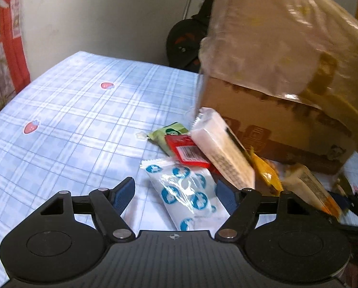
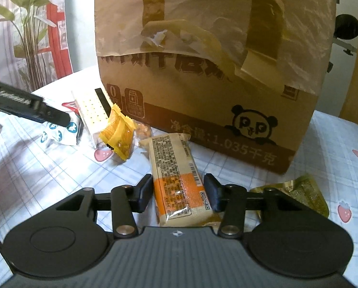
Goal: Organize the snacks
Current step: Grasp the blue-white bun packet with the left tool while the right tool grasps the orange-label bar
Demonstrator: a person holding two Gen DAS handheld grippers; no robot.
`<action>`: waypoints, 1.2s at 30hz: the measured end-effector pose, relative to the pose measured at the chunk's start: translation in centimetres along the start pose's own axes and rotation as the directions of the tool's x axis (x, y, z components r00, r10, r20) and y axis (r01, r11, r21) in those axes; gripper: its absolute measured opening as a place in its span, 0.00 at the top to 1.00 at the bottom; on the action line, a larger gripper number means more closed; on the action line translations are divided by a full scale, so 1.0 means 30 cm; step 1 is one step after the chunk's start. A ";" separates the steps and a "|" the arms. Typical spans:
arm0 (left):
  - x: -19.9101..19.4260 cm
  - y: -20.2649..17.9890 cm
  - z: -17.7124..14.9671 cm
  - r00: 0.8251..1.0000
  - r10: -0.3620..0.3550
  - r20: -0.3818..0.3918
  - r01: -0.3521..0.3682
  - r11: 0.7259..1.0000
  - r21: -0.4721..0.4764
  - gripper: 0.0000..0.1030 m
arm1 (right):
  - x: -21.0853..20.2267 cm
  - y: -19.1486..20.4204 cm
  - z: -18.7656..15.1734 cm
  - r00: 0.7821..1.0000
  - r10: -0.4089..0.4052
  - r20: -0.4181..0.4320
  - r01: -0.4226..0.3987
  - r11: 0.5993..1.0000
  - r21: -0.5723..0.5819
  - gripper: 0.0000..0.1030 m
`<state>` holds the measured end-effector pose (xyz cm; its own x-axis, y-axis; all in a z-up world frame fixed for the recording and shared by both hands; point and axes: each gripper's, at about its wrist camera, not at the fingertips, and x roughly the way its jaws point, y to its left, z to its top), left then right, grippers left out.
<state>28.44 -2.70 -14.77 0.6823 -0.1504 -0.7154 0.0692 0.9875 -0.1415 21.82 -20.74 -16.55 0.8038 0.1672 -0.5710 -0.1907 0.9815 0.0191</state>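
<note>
Left wrist: left gripper [image 1: 175,195] jaws spread wide, straddling the white-and-blue snack packet [image 1: 187,192] on the plaid tablecloth [image 1: 71,124], no contact.

Right wrist: right gripper [image 2: 178,192] jaws apart around the orange-and-beige bar [image 2: 179,180], lying just before the cardboard box [image 2: 203,84]; grip unclear.

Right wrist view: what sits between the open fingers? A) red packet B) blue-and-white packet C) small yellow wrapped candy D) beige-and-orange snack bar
D: the beige-and-orange snack bar lies lengthwise between the fingers of the right gripper, in front of the cardboard box; the jaws are open on either side and whether the pads touch it cannot be told.
</note>
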 end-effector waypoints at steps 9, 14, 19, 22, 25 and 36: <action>0.042 -0.019 0.002 0.999 -0.040 0.004 0.040 0.999 0.005 0.42 | 0.002 -0.007 -0.002 1.000 0.010 0.001 -0.010 1.000 0.009 0.52; 0.012 -0.010 -0.022 0.998 -0.064 0.002 0.064 0.998 -0.005 0.53 | -0.004 -0.008 -0.001 1.000 0.013 0.002 -0.013 1.000 0.014 0.52; -0.026 -0.007 -0.053 0.997 -0.081 -0.004 0.081 0.997 -0.007 0.54 | -0.005 -0.009 0.000 1.000 0.013 0.001 -0.013 1.000 0.014 0.52; -0.044 -0.003 -0.073 0.996 -0.091 -0.005 0.091 0.996 -0.002 0.54 | -0.005 -0.009 0.000 1.000 0.014 0.001 -0.014 1.000 0.014 0.52; -0.063 -0.009 -0.095 0.995 -0.098 -0.003 0.098 0.995 0.012 0.54 | -0.005 -0.009 0.000 1.000 0.015 0.001 -0.015 1.000 0.014 0.52; -0.092 -0.034 -0.112 0.994 -0.110 -0.001 0.110 0.993 0.039 0.56 | -0.009 -0.010 -0.001 1.000 0.018 0.002 -0.018 1.000 0.019 0.52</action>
<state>24.04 -3.47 -14.95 0.6699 -0.2580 -0.6962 0.1724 0.9661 -0.1922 21.65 -21.10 -16.42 0.8015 0.1848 -0.5687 -0.1943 0.9799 0.0447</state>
